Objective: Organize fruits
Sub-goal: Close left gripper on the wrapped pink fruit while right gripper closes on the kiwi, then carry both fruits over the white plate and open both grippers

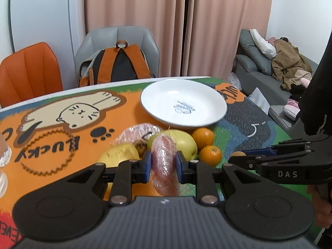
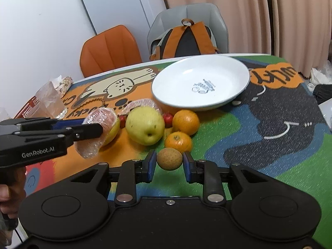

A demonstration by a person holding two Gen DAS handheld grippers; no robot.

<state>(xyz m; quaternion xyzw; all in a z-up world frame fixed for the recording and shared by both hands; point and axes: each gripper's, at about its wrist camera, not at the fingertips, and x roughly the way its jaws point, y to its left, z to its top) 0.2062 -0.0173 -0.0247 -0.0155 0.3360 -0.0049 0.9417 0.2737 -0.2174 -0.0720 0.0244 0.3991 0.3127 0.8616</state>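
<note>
Both angled downward, left tool (image 1: pixel 164 161) gripping wrapped grapefruit wedge (image 1: pixel 164 166) (raised), right tool (image 2: pixel 169 164) pinching brown fruit (image 2: pixel 169 159)

Home, living/dining rm. Pink curtains (image 1: pixel 132 20) at 12 o'clock, grey sofa (image 1: pixel 261 66) w/ heaped clothes at 2, orange chair (image 1: pixel 29 70) at 10, backpack (image 1: pixel 118 66) on grey chair (image 1: pixel 116 39), cat-print table cover (image 1: pixel 68 112).

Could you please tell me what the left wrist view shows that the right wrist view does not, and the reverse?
Only the left wrist view shows the grey sofa piled with clothes. Only the right wrist view shows the two small red fruits, the clear plastic bags at the table's left edge and the round brown fruit between the right gripper's fingers. Both show the white round plate, the yellow-green apple, two oranges and the plastic-wrapped grapefruit wedge held by the left gripper.
</note>
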